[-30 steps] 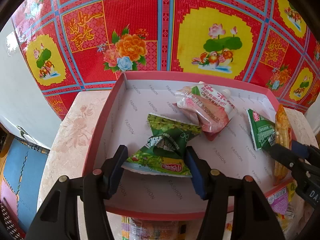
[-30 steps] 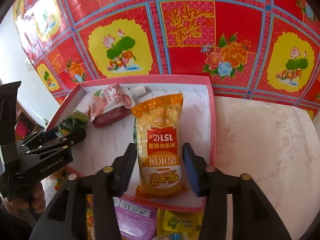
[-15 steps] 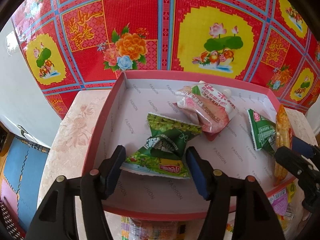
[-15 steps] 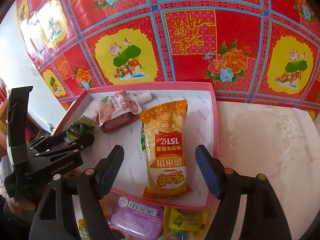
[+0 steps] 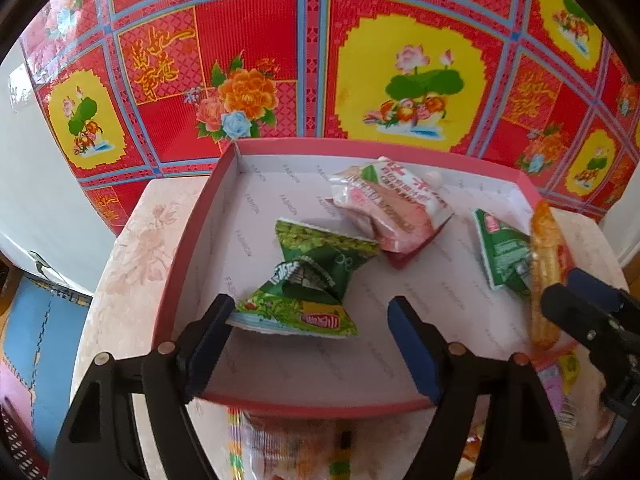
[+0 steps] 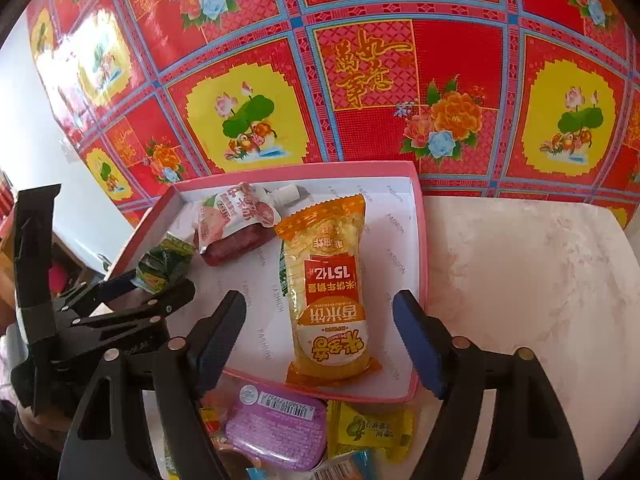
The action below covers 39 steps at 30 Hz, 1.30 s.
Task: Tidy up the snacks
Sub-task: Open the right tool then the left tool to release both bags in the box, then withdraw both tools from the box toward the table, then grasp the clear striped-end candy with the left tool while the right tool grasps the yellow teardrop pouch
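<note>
A: Quick pass. Your left gripper [image 5: 310, 336] — jaws spread and opening. The green snack bag [image 5: 308, 280] lies between them on the tray floor; the left pad looks to touch the bag's near-left corner, the right pad is clear of it. Not a grip.

B: Bag orientation?

A: Twisted at the middle like a bow. Long axis runs from the near end by your fingers to the far end toward the pink pouch [image 5: 390, 208], leaning slightly right as it goes far. Red label sits at the near end.

B: Right side?

A: Your right gripper [image 6: 320, 340] — jaws wide apart and opening too. The yellow rice cracker pack [image 6: 326, 292] lies flat between them, neither pad touching. Long axis runs near to far, almost straight up the right-wrist view; print reads upside down, logo end near you, orange crimped end far. Its near end sits by the tray's near wall.

B: Tray?

A: Pink tray [image 6: 420, 240], white inside, on a pale marbled table [image 6: 520, 280], far edge against the red floral cloth [image 6: 400, 80]. Pouch is in the far part, spout pointing far right. A small green packet [image 5: 502, 254] lies beside the cracker pack, half hidden.

B: Outside the tray?

A: Near the front wall: purple sealed cup [image 6: 276, 424], yellow candy packet [image 6: 368, 428]. Others too blurred to name.
</note>
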Available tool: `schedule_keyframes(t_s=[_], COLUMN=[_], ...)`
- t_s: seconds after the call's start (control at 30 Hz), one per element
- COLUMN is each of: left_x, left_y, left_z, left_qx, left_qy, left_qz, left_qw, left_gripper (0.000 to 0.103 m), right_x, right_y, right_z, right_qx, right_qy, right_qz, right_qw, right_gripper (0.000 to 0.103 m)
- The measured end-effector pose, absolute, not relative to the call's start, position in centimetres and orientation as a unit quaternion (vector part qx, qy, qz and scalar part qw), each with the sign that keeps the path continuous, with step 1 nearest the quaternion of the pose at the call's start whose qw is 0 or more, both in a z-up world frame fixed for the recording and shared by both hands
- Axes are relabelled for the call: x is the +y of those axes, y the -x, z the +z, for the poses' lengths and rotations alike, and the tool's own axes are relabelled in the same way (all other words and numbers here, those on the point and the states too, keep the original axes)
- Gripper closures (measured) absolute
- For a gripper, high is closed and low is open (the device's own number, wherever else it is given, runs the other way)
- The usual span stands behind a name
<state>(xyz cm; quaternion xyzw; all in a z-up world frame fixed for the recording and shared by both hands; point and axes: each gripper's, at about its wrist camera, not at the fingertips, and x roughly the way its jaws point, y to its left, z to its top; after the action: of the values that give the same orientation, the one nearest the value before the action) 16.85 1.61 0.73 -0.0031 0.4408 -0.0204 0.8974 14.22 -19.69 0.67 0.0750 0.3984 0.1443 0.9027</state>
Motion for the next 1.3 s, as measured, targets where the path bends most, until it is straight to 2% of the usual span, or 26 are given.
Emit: schedule_keyframes(t_s=[0.17, 0.37, 1.3], left_x=[1.8, 1.8, 4.5], left_y=[-15.8, -14.5, -7.3], left_z=[1.9, 3.2, 4.7], left_qx=[0.43, 0.425, 0.422], left_qy=[0.012, 0.023, 0.033], left_qz=[-0.025, -0.034, -0.019], left_qw=[0.902, 0.904, 0.906], left_gripper=[0.013, 0.01, 0.009], right_x=[-20.1, -19.4, -25.1], right_y=[-13.5, -12.4, -5.5], right_z=[1.2, 2.2, 2.0], right_qx=[0.381, 0.369, 0.41], right_qy=[-0.104, -0.046, -0.057], right_qz=[0.15, 0.141, 0.1], right_qw=[0.906, 0.917, 0.905], right_gripper=[0.016, 0.016, 0.015])
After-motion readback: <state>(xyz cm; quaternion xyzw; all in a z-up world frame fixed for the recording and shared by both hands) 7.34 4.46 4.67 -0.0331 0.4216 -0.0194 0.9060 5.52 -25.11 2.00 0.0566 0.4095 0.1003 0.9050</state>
